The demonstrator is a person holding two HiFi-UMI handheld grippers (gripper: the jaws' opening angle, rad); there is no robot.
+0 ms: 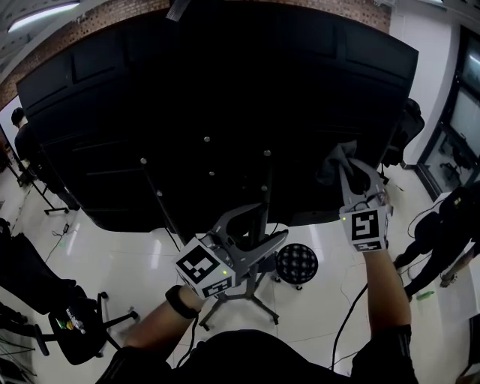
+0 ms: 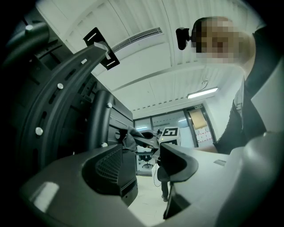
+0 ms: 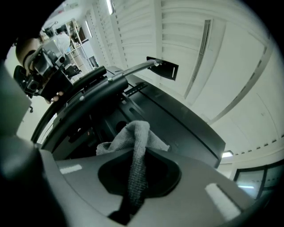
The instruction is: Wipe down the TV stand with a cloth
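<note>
TV stand (image 1: pixel 251 289) feet splay on the glossy white floor (image 1: pixel 150 262) at about 6 o'clock in the head view, just beyond the person's dark torso. Its grey post rises from there toward the middle of the view. The left gripper (image 1: pixel 262 236) reaches in from 7 o'clock to that post. Its own view shows the jaws apart with nothing pressed between the pads and only the far room in the gap. A dark upright of the stand is just off the left jaw at 10 o'clock in that view. A round black object with a dotted surface (image 1: pixel 297 263) sits on the floor just beside the feet, at 5 o'clock.

Farther up, at 3 o'clock, the right gripper (image 1: pixel 354 174) has its jaws clamped on a grey woven cloth (image 3: pixel 135 146). A strip of the cloth runs down between the pads and the bunched end stands out past the tips. That end lies against the black back panel of the TV (image 1: pixel 225 97), which fills the upper half of the head view.

Beyond are a black office chair (image 1: pixel 75 322) at 8 o'clock, a person in dark clothes (image 1: pixel 450 225) at 4 o'clock, and a brick wall (image 1: pixel 112 11) at 12 o'clock.
</note>
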